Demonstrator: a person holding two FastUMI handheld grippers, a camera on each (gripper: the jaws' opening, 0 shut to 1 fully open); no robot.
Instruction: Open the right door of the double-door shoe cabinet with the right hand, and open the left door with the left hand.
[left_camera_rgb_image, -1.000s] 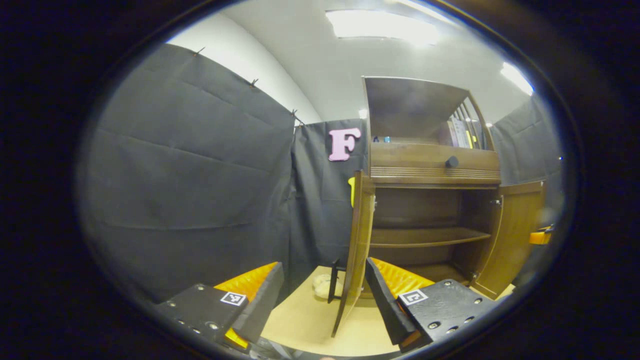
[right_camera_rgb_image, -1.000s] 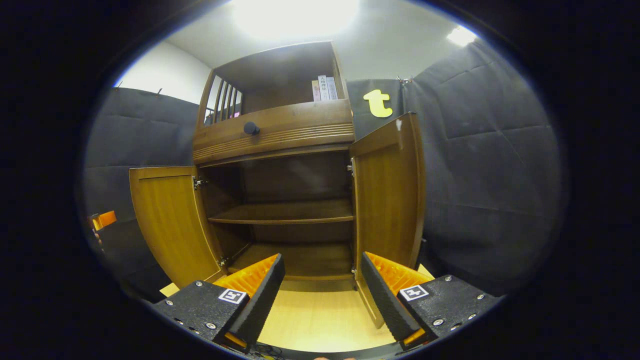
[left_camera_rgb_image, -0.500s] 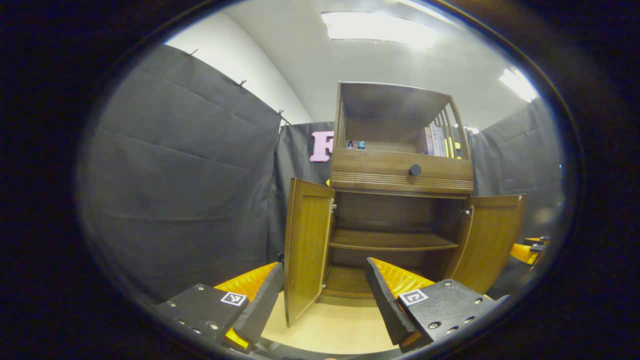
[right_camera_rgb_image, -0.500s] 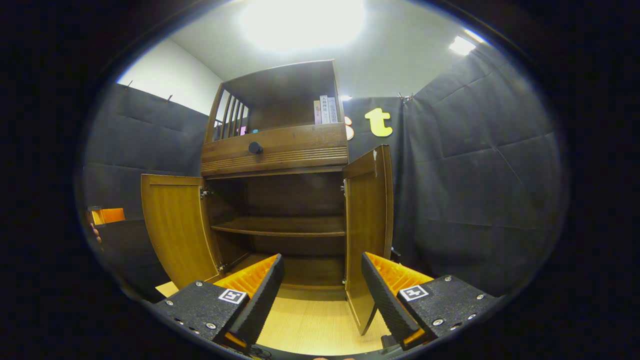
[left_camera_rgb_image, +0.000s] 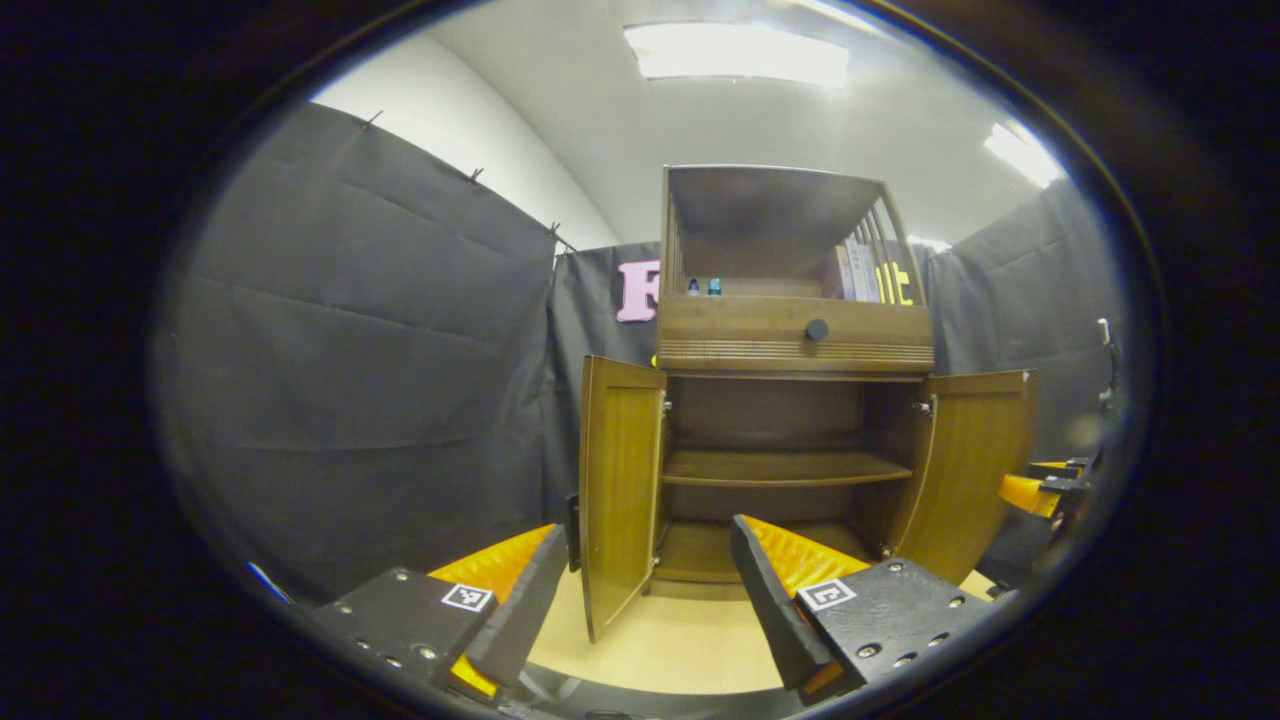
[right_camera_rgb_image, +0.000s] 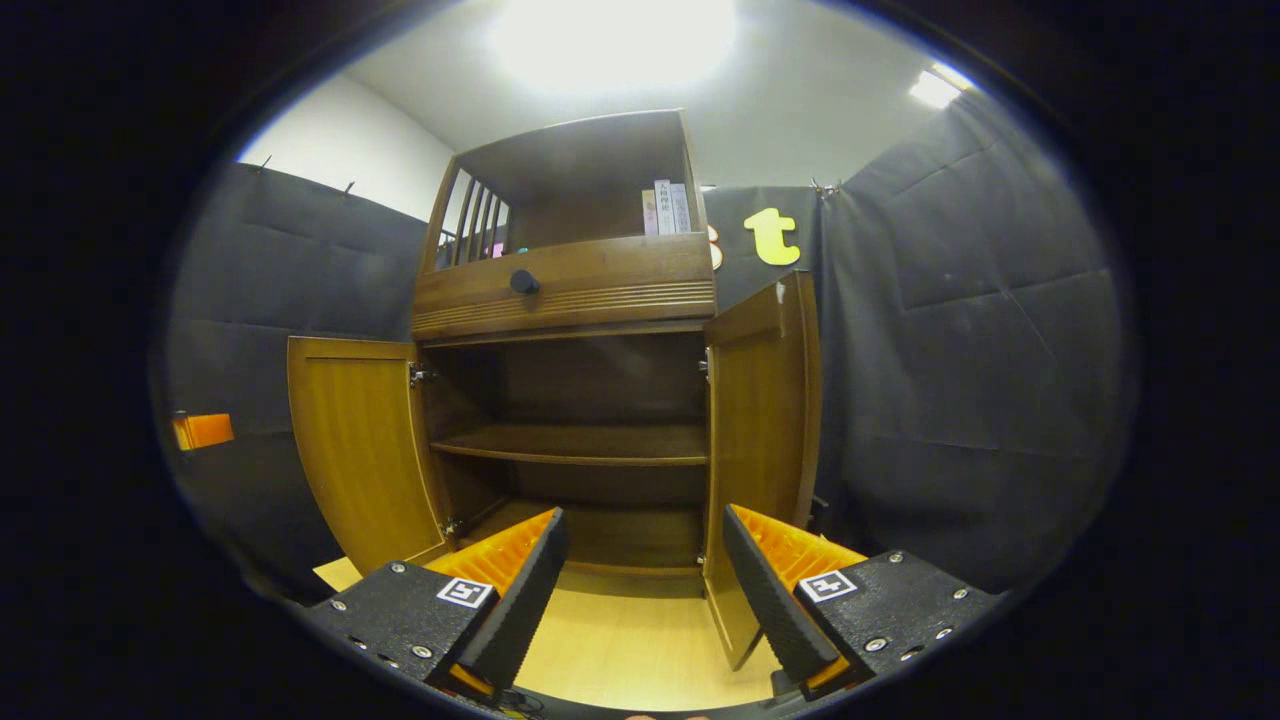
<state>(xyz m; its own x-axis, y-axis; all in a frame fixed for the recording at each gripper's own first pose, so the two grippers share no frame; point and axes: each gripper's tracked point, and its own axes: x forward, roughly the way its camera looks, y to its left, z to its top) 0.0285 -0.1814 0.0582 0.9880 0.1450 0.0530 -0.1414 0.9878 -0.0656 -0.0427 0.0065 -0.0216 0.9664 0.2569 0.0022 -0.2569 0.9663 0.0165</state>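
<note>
the left gripper hangs with its jaws spread wide and nothing between them, well short of the shoe cabinet. past its fingers the left door stands swung out from the cabinet's left side, its free edge coming forward over the pale floor in front of the cabinet. the right gripper is likewise gaping and empty, set back from the cabinet front, its fingers apart from any wood. the right door stands open off the cabinet's right side, and in the left gripper view it angles outward on the far side of the opening.

between the two doors the lower compartment lies open: one shelf crosses it about halfway up, and i can make out nothing on the shelf or on the bottom board beneath it, though the back is dark. above the compartment runs a drawer front with a dark round knob. above that, the cabinet's open top bay holds a few upright books at its right end and two small bluish things at its left end, too small to tell. a slatted side closes the bay's left end.
</note>
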